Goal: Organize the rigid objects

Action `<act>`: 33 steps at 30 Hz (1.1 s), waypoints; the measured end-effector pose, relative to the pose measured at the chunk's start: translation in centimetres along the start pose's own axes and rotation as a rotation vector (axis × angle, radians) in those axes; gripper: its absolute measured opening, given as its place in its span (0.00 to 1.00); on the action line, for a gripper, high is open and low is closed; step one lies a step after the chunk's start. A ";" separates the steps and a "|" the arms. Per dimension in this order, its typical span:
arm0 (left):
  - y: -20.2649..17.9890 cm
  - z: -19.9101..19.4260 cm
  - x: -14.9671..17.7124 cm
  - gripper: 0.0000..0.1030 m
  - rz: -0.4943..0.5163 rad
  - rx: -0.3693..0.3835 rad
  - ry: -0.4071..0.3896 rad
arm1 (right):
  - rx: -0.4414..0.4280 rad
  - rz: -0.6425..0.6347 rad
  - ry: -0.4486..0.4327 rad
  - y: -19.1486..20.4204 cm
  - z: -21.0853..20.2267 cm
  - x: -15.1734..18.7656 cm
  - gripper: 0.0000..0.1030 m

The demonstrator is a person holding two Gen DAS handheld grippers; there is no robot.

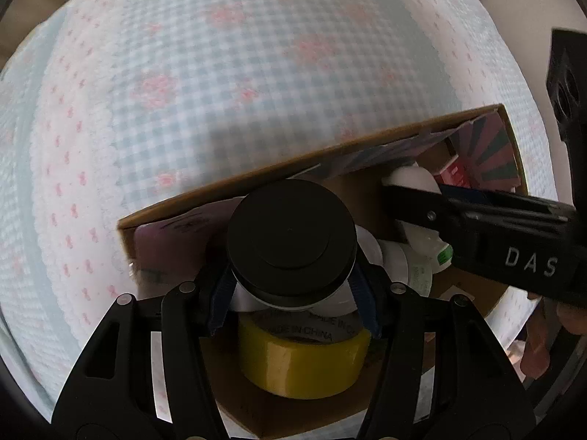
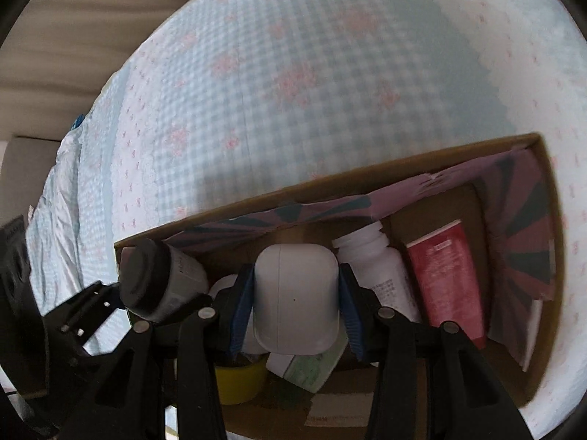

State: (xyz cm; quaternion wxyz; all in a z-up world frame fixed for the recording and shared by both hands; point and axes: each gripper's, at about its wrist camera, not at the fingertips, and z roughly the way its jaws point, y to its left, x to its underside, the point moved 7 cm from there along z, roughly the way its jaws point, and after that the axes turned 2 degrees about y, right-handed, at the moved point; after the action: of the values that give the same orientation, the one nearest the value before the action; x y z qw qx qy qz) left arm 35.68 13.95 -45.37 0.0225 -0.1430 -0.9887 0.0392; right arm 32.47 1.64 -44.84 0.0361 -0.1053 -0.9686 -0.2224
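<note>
Both grippers are loading the cardboard box (image 2: 543, 256): left gripper (image 1: 291, 293) clamping a black-lidded jar (image 1: 291, 242), right gripper (image 2: 295, 311) clamping a white case (image 2: 295, 300); next, lowering into free floor space.

Matt cardboard box (image 2: 367, 179), perhaps paper-lined

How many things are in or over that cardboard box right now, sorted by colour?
White: 2, earbud case held in the right gripper, pill bottle
Black-lidded: 1, jar held in the left gripper
Yellow: 1, tape roll
Red: 1, tube
Green-and-white: 1, packet
Total: 6, in or over the box
</note>
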 end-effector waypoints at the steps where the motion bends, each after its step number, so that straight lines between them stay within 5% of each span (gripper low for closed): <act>1: -0.1 0.1 -0.1 0.52 0.000 0.013 0.004 | -0.012 0.005 0.005 0.0 0.1 -0.2 0.40; 3: -0.3 0.1 -0.2 0.60 0.009 0.020 0.013 | -0.032 0.011 0.019 0.1 0.4 -0.5 0.40; 4: -0.4 -0.1 -0.3 0.91 0.016 0.018 0.007 | -0.032 0.017 0.025 0.1 0.5 -0.6 0.43; 5: -0.5 -0.5 -0.3 1.00 0.023 0.020 0.000 | -0.024 0.019 0.027 0.0 0.5 -0.7 0.55; 6: -0.7 -0.7 -0.3 1.00 0.025 0.035 -0.010 | -0.005 0.017 0.026 0.0 0.4 -0.7 0.76; 8: -0.7 -0.4 -0.1 1.00 0.016 0.047 0.001 | 0.011 -0.005 0.036 0.1 0.4 -0.7 0.97; 20: 0.6 -1.6 1.0 1.00 -0.079 0.033 -0.037 | 0.038 0.018 0.007 -0.9 -2.0 0.6 0.99; 33: -2.0 -13.6 4.2 1.00 -0.136 0.002 -0.191 | 0.059 -0.043 -0.116 1.6 -12.1 4.0 0.99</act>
State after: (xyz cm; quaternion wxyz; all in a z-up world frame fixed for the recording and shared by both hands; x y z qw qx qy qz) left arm 31.86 14.20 -31.56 -0.0693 -0.0711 -0.9937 0.0520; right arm 29.22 -1.52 -32.82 -0.0218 -0.0962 -0.9772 -0.1881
